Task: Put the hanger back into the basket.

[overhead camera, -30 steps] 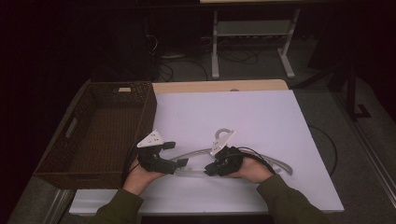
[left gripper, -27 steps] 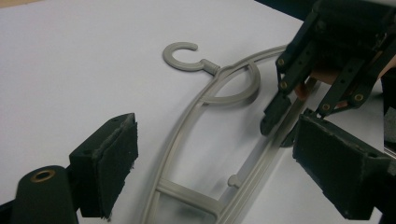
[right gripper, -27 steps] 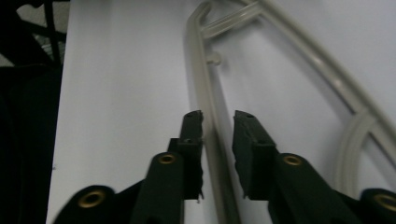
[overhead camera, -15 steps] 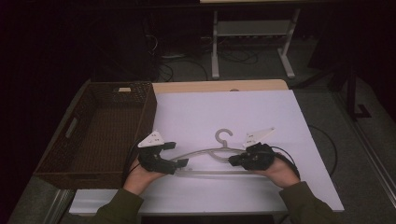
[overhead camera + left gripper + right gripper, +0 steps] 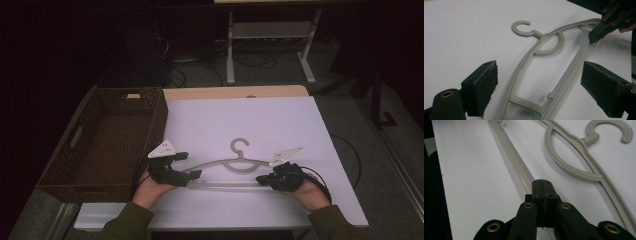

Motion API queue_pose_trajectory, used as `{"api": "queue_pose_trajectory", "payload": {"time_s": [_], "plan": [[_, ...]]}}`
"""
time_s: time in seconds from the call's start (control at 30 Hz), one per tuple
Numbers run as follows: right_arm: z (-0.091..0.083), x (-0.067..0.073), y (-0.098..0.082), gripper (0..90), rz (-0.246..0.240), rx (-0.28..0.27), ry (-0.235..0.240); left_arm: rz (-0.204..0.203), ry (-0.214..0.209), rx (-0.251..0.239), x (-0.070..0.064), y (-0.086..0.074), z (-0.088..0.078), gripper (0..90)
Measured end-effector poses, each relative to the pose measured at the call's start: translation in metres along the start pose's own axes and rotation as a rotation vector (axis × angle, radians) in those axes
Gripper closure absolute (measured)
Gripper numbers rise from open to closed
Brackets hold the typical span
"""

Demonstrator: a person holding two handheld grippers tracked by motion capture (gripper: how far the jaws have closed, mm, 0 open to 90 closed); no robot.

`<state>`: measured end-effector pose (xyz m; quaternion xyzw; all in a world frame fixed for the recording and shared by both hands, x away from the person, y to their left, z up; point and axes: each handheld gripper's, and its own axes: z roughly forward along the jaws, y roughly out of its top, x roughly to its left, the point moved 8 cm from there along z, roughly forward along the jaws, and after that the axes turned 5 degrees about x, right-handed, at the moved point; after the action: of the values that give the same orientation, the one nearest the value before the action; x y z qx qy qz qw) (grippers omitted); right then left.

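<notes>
A grey plastic hanger (image 5: 235, 163) lies flat on the white table (image 5: 260, 117), hook pointing away from me. My left gripper (image 5: 189, 166) is at the hanger's left end, open. In the left gripper view its jaws stand wide apart on either side of the hanger (image 5: 534, 52), not touching it. My right gripper (image 5: 261, 179) is at the hanger's right end, shut. In the right gripper view its tip (image 5: 542, 182) sits on top of the straight lower bar (image 5: 511, 157), pads pressed together with nothing between them. The left gripper view also catches the right gripper (image 5: 596, 35) against that bar.
A brown wicker basket (image 5: 156, 122), nothing in it, stands on the table's left side next to my left hand. A black cable (image 5: 350, 150) loops off the table's right edge. Beyond the far edge stand a metal frame (image 5: 270, 35) and floor cables.
My right gripper has slid rightward along the hanger, from near its middle to its right end. The hanger now lies straighter across the table. The left gripper has barely moved.
</notes>
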<state>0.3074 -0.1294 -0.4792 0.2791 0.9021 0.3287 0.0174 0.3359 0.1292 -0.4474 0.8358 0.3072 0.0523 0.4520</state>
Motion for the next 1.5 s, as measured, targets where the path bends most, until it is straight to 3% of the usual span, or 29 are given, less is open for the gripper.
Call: {"api": "queue_pose_trajectory", "payload": {"time_s": [0.53, 0.8, 0.83, 1.0, 1.03, 1.07, 1.1, 1.2, 1.23, 1.33, 1.37, 1.47, 1.5], "plan": [[0.01, 0.003, -0.006, 89.6, -0.003, 0.047, 0.019, 0.008, 0.0, 0.011, 0.0, -0.001, 0.003, 14.3], [0.012, 0.004, -0.007, 89.7, 0.007, 0.055, 0.035, 0.03, -0.004, 0.043, 0.002, 0.004, 0.014, 18.4], [0.012, 0.004, -0.007, 89.7, 0.007, 0.058, 0.035, 0.042, -0.003, 0.074, 0.004, 0.007, 0.021, 18.4], [0.011, 0.003, -0.007, 89.7, 0.008, 0.059, 0.036, 0.067, 0.006, 0.125, 0.009, 0.012, 0.037, 18.8], [0.012, 0.004, -0.007, 89.7, 0.009, 0.057, 0.038, 0.095, 0.002, 0.157, 0.01, 0.013, 0.046, 19.4], [0.012, 0.004, -0.007, 89.7, 0.009, 0.057, 0.038, 0.095, 0.002, 0.157, 0.01, 0.013, 0.046, 22.5], [0.011, 0.003, -0.007, 89.7, 0.007, 0.056, 0.039, 0.13, -0.012, 0.194, 0.01, 0.014, 0.054, 23.1], [0.012, 0.002, -0.007, 89.7, -0.003, 0.052, 0.038, 0.149, -0.016, 0.227, 0.011, 0.016, 0.061, 23.9], [0.011, 0.003, -0.007, 89.7, 0.008, 0.054, 0.04, 0.177, -0.015, 0.252, 0.011, 0.018, 0.066, 26.4], [0.011, 0.003, -0.007, 89.7, 0.007, 0.054, 0.04, 0.175, -0.026, 0.249, 0.011, 0.021, 0.071, 31.8], [0.011, 0.003, -0.007, 89.7, 0.006, 0.053, 0.039, 0.199, -0.037, 0.273, 0.012, 0.022, 0.074, 34.8], [0.011, 0.003, -0.007, 89.7, 0.008, 0.054, 0.039, 0.207, -0.045, 0.276, 0.013, 0.022, 0.08, 39.0], [0.011, 0.003, -0.007, 89.7, 0.008, 0.055, 0.042, 0.22, -0.05, 0.299, 0.013, 0.021, 0.084, 40.4]]}}
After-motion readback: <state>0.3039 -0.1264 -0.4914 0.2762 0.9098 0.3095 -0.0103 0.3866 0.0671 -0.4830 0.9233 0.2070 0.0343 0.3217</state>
